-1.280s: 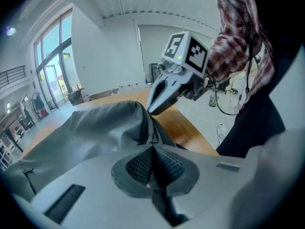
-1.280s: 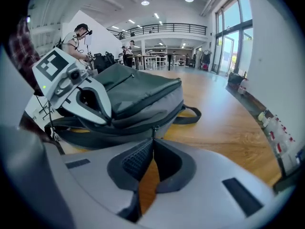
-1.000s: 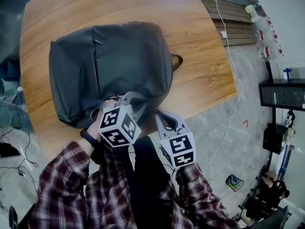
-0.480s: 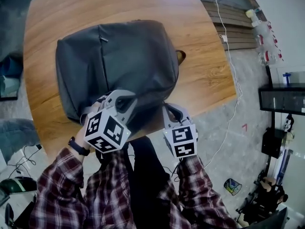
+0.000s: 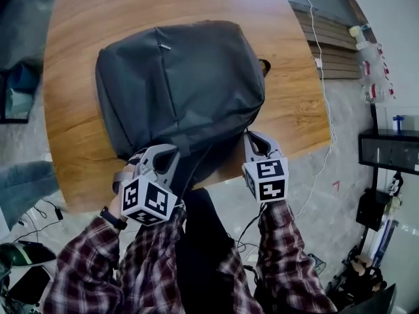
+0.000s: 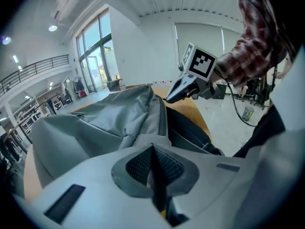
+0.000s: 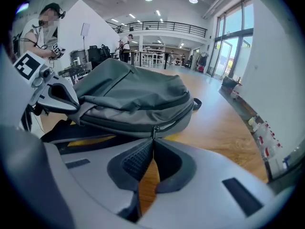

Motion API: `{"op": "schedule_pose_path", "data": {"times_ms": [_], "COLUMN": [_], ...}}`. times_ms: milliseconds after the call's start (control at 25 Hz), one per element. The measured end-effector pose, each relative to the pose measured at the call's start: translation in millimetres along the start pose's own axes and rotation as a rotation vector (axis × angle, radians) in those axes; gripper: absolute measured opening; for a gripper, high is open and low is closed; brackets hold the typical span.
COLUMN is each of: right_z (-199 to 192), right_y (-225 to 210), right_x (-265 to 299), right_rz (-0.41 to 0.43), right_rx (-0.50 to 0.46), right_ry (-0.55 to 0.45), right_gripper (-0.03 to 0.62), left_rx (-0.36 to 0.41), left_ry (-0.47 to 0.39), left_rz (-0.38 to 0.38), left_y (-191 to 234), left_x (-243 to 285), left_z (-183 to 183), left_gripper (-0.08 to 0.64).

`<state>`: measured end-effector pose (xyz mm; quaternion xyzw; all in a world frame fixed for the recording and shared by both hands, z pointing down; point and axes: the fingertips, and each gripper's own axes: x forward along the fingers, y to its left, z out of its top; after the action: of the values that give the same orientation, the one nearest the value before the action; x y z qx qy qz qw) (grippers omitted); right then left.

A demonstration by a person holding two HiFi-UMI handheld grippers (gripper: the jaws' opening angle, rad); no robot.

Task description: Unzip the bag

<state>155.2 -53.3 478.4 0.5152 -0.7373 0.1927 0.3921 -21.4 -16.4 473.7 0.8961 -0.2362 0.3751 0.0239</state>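
Right gripper [image 7: 153, 138] has its jaws pressed together on the zipper pull [image 7: 153, 129], which sits right at the jaw tips against the near edge of the bag [image 5: 177, 77]. Left gripper [image 6: 152, 147] is likewise clamped, pinching a fold of grey fabric [image 6: 143, 140] at the bag's near corner, off to the right gripper's left side. Compared with a second ago, the two tools have drawn apart: the right gripper [image 5: 249, 136] has slid rightward along the bag's edge, away from the left gripper [image 5: 169, 152], which has dropped back a little toward the person. The bag itself has shifted and turned on the table [image 5: 85, 18], lying ahead of both tools. That spreading reads as the pull being dragged along the track while the other tool anchors the bag, so the unzipping looks under way. How much of the zip has parted behind the pull is hard to make out.
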Motion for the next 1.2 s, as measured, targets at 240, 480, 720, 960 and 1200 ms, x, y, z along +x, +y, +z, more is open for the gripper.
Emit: {"op": "schedule_pose_path", "data": {"times_ms": [240, 480, 720, 960, 1200], "right_z": [-2.5, 14.4, 15.5, 38.4, 119.7], "right_y": [52.0, 132.8, 147.1, 118.2, 102.8], "right_x": [-4.6, -6.0, -10.2, -58.2, -107.8], "right_rz": [0.066, 0.223, 0.252, 0.254, 0.249], "right_rx": [0.0, -0.04, 0.002, 0.146, 0.135], "right_ry": [0.007, -0.018, -0.039, -0.144, -0.357], "right_gripper": [0.018, 0.018, 0.018, 0.018, 0.018], "left_rx": [-0.103, -0.212, -0.215, -0.378, -0.446], "left_ry": [-0.023, -0.036, -0.048, -0.177, -0.363], "left_rz": [-0.011, -0.038, -0.044, 0.066, 0.178], "left_y": [2.0, 4.8, 1.5, 22.6, 45.6], "left_x": [0.0, 2.7, 1.6, -29.3, -91.9], "left_z": [-2.9, -3.4, -1.6, 33.1, 108.7], "left_gripper": [0.008, 0.008, 0.008, 0.008, 0.008]}}
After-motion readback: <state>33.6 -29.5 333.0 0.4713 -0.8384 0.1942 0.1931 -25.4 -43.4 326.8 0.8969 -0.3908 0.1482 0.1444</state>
